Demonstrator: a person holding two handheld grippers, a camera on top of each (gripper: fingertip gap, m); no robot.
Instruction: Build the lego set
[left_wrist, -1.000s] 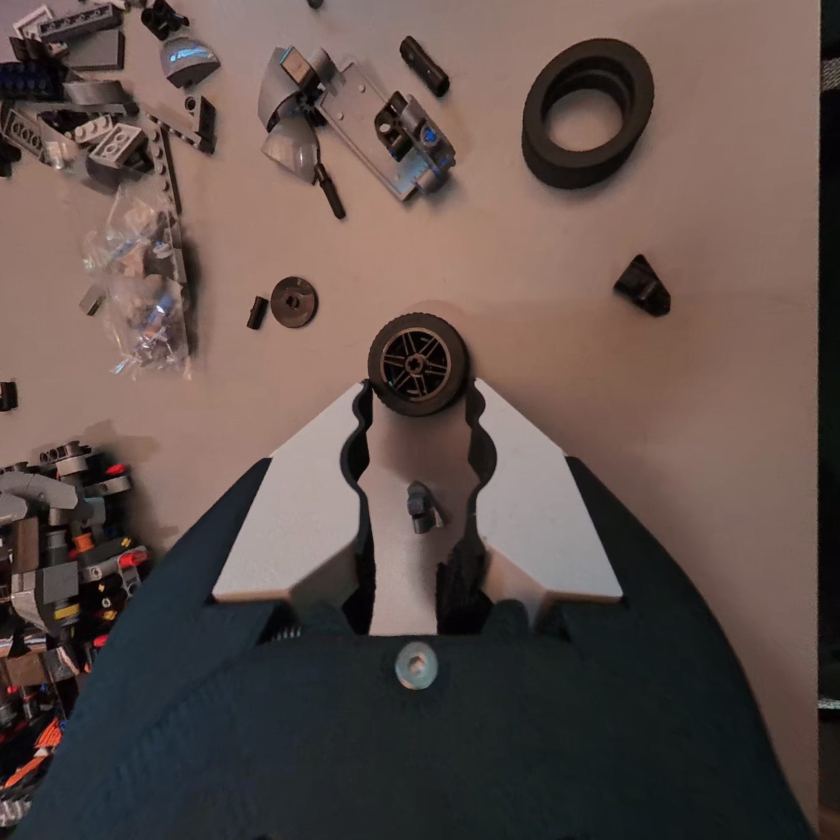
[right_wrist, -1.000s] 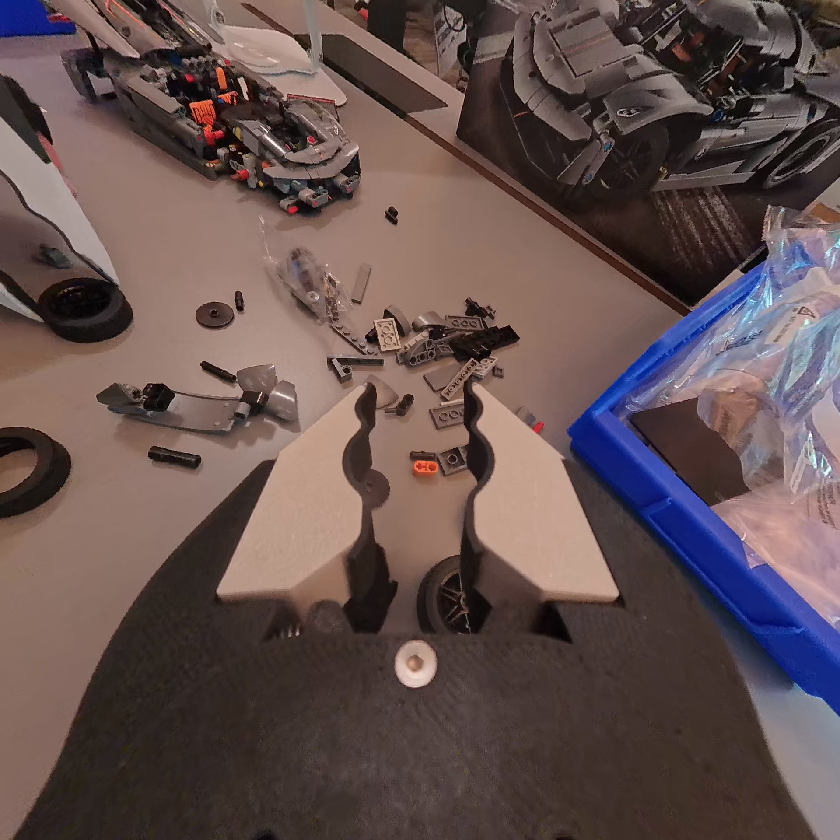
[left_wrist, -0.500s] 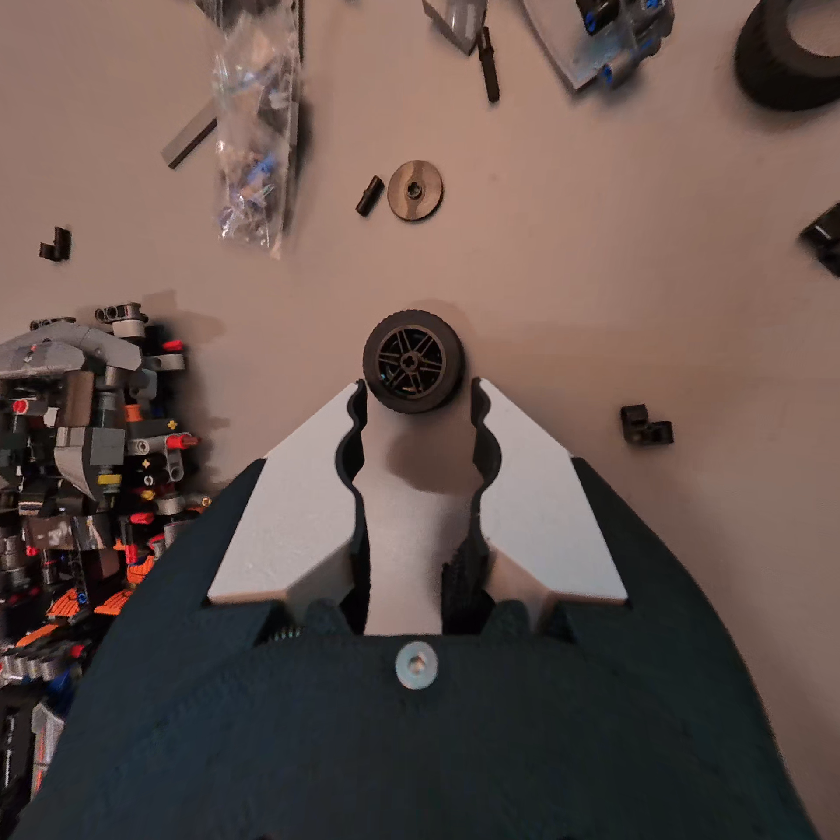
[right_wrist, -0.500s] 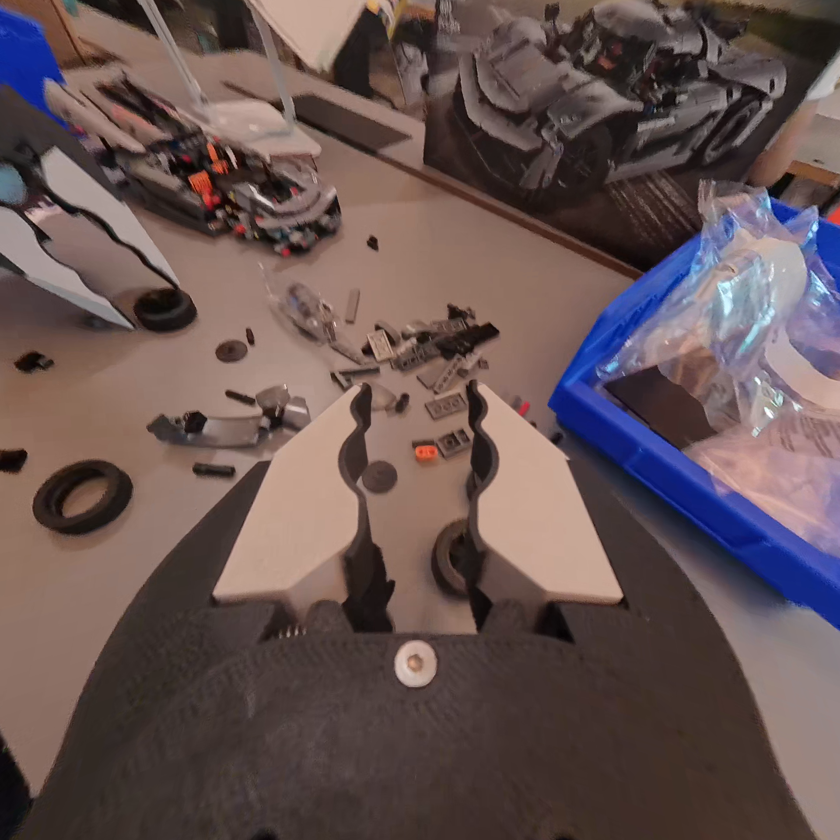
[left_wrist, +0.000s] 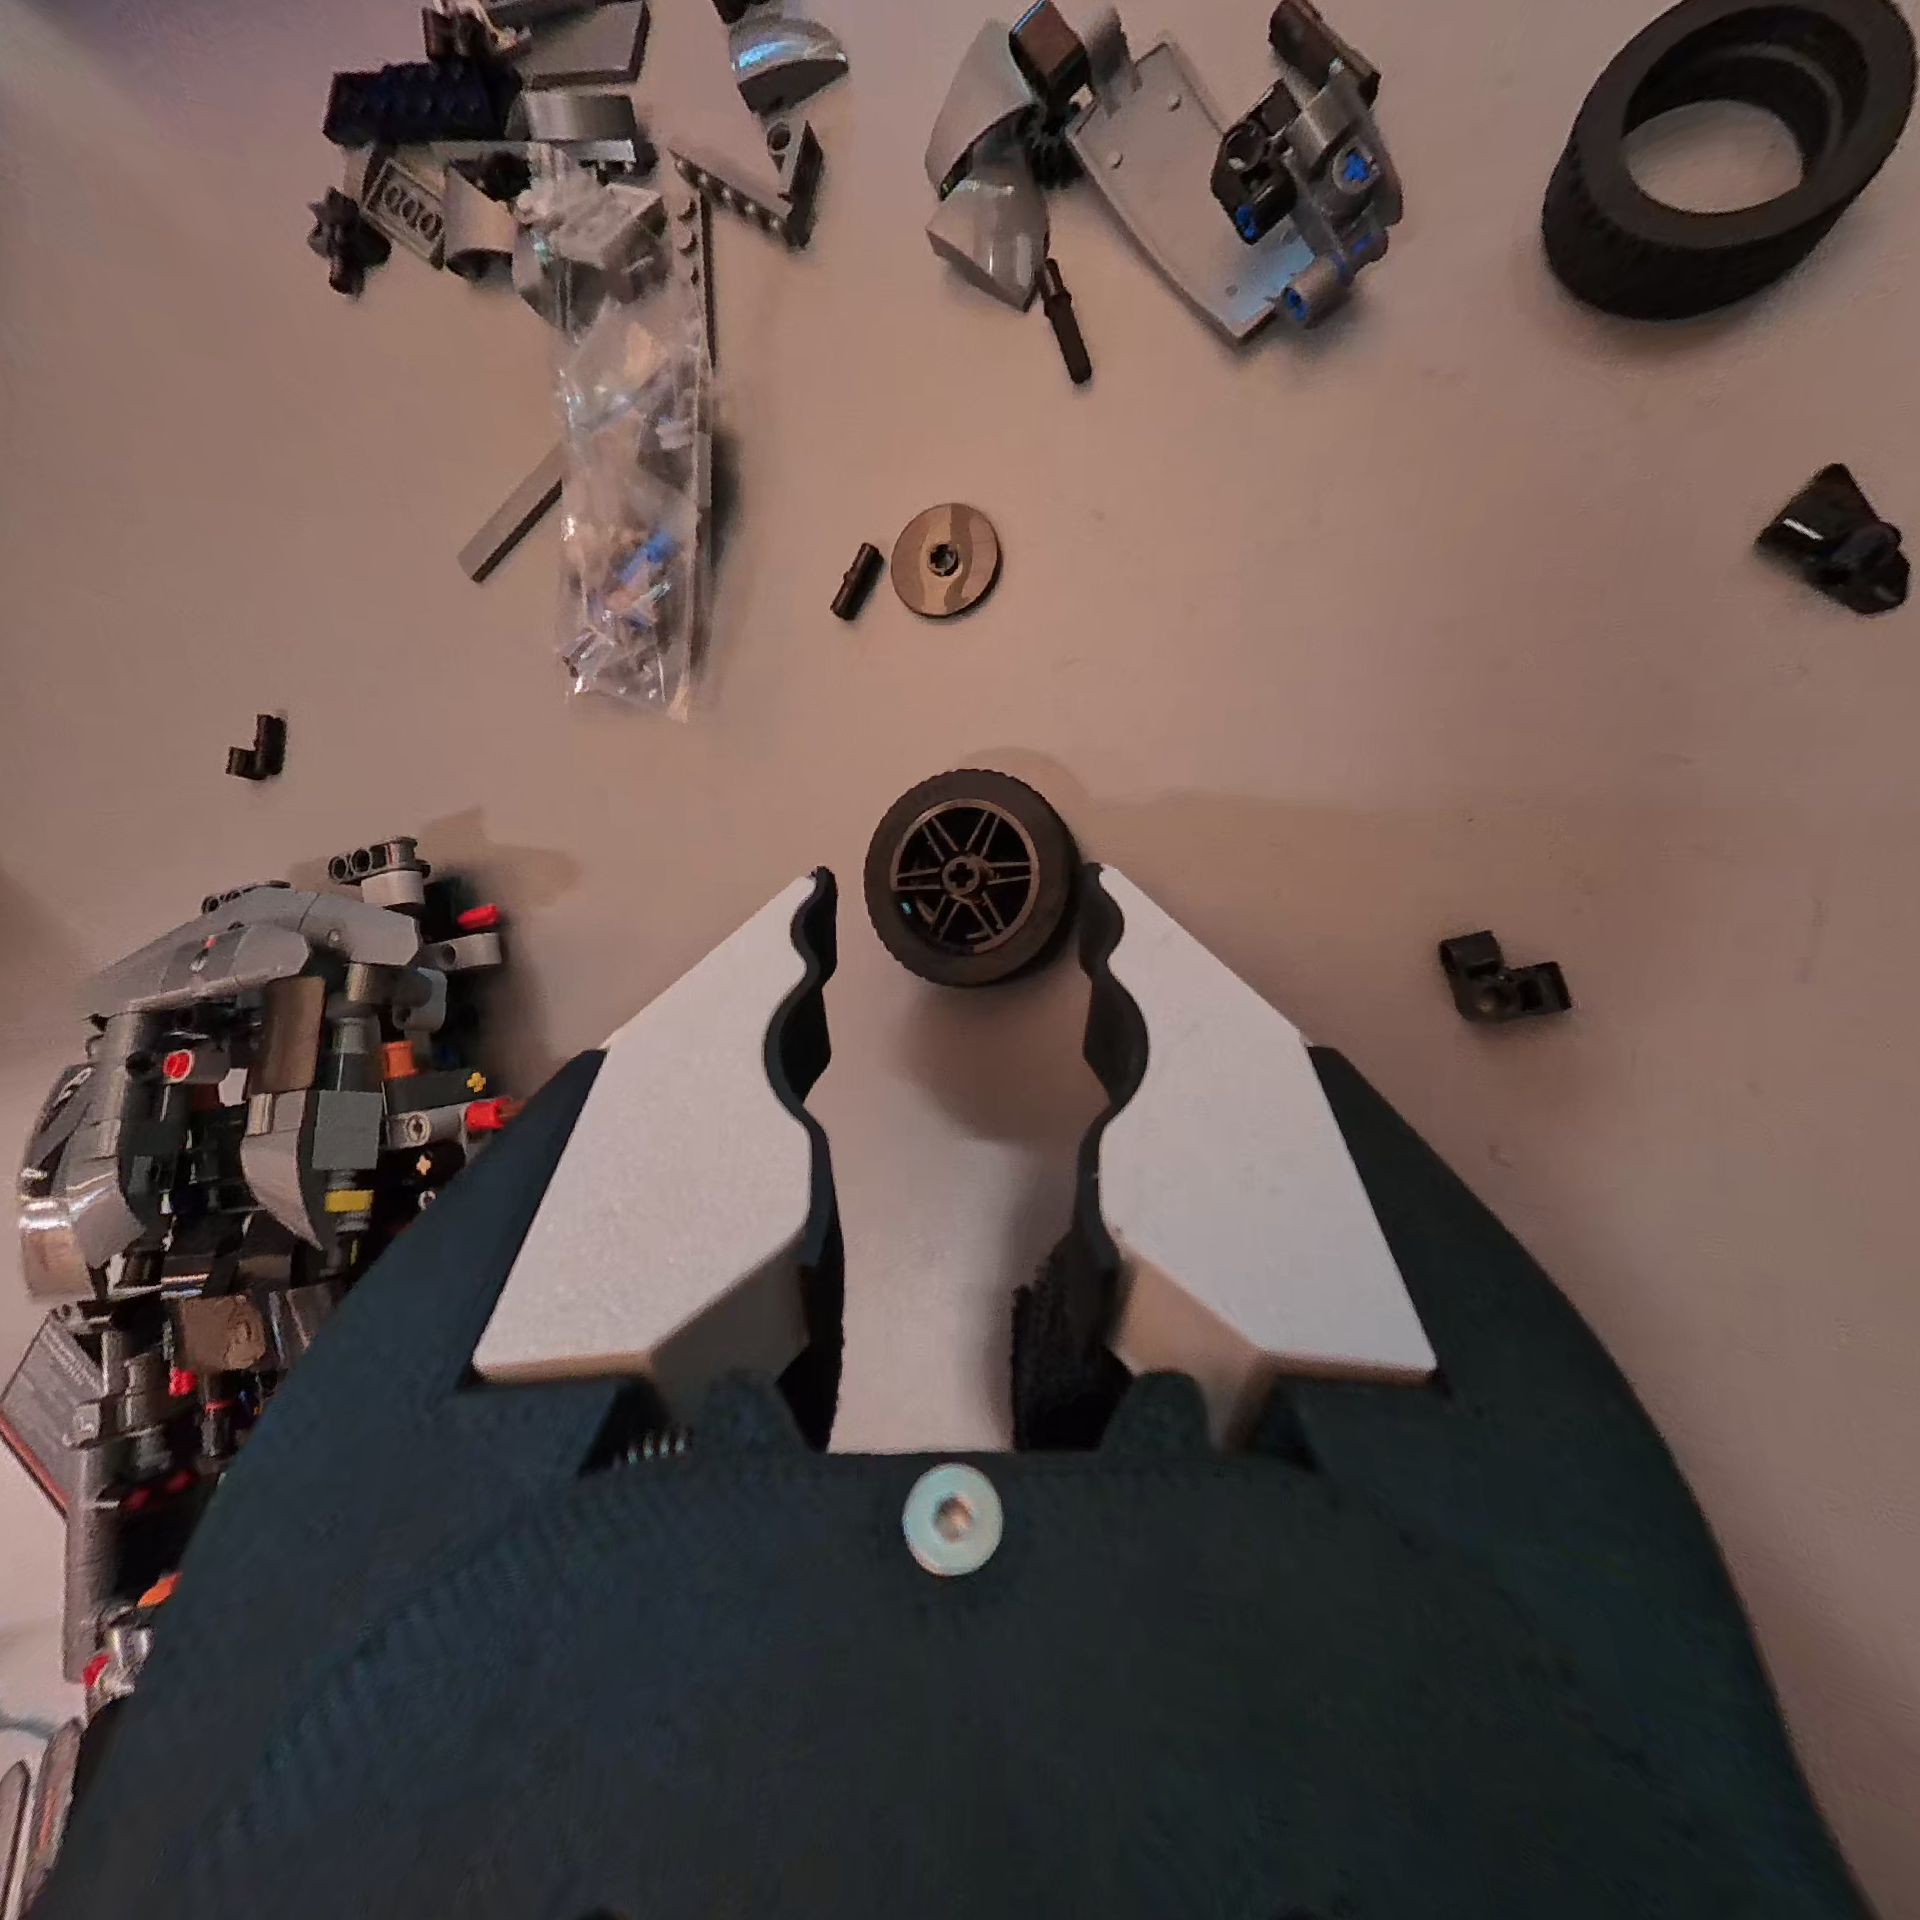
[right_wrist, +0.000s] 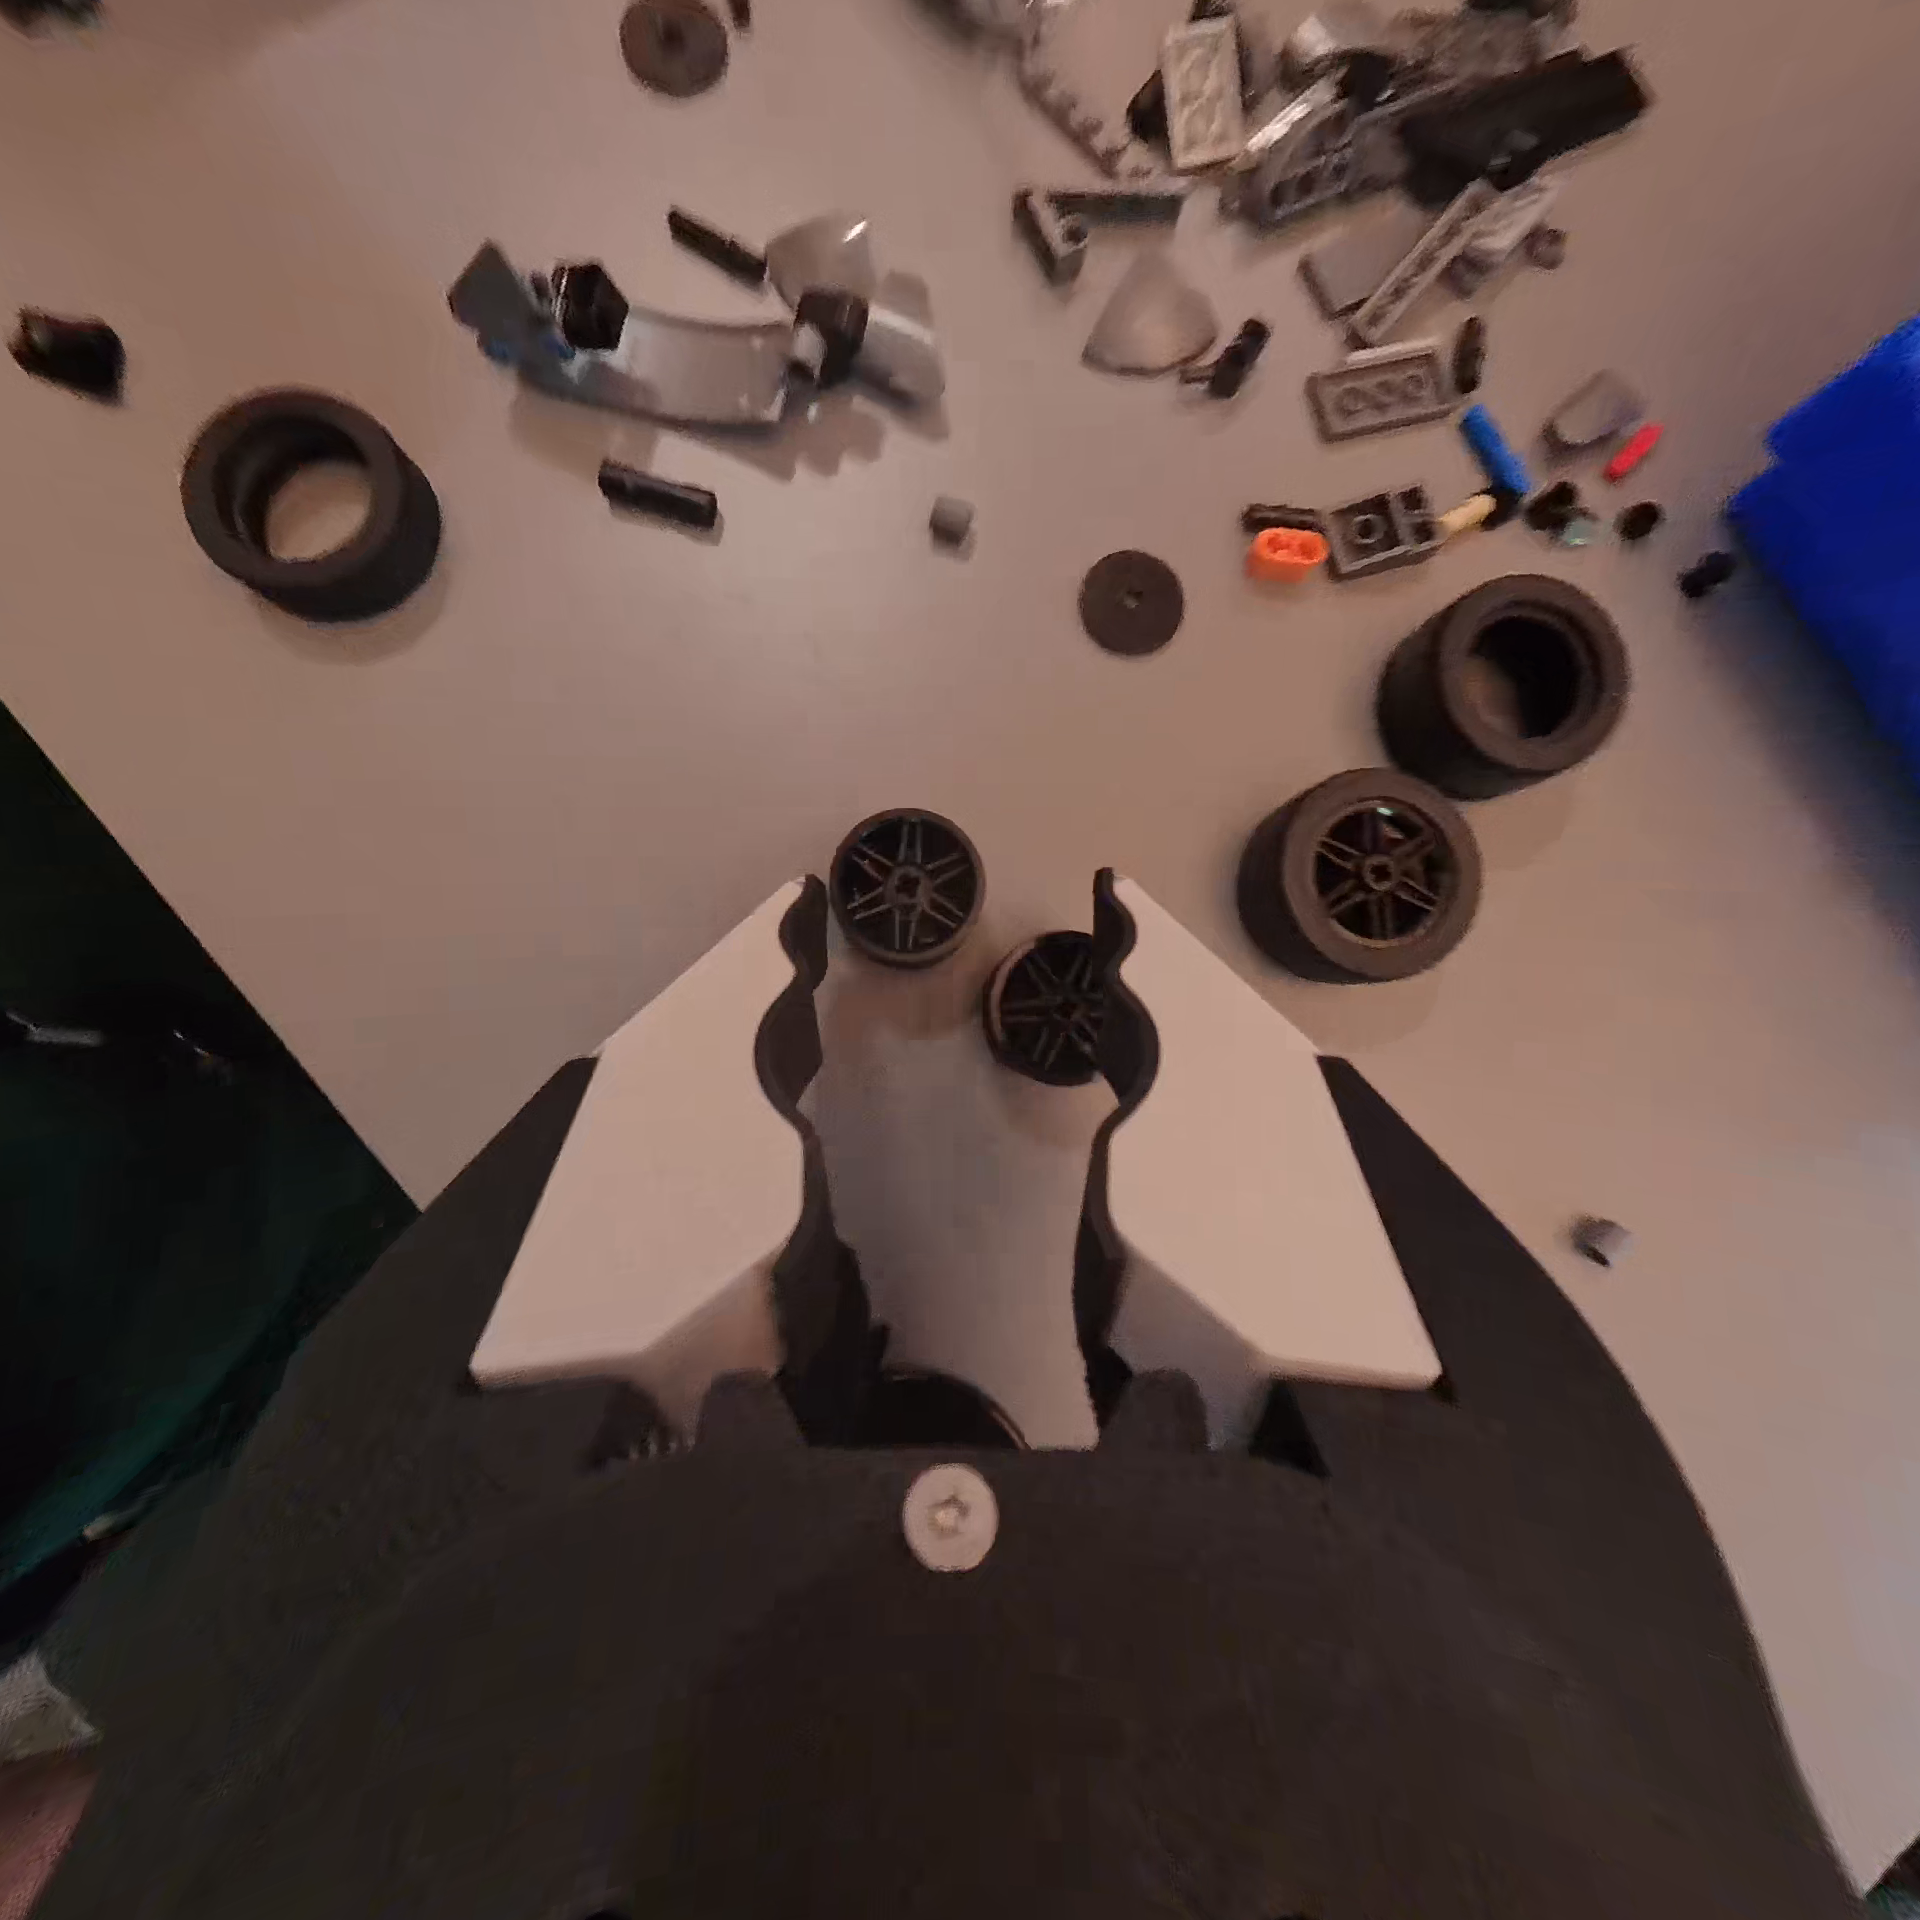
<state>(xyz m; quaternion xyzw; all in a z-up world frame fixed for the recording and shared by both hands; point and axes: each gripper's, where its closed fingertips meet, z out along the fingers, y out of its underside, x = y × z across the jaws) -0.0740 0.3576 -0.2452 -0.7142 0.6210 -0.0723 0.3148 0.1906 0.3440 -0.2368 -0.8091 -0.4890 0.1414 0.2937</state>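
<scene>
My left gripper is shut on a small black wheel with a spoked rim and holds it at its fingertips above the table. The part-built grey car model lies to its left. My right gripper is open and points straight down over two bare spoked rims. One rim is by the left fingertip. The other rim is partly behind the right finger. A complete wheel and an empty tyre lie to the right.
A large tyre, a grey subassembly, a plastic bag of parts, a round disc and loose bricks lie ahead. A blue bin stands at the right. The table edge runs along the left. Left tips to right tips: about 25 centimetres. My left gripper is the nearer one to the round disc: about 7 centimetres, against 20 centimetres.
My left gripper has carried the wheel over the table, towards the car model and then a little back. My right gripper has tipped from looking across the table to looking straight down over the rims.
</scene>
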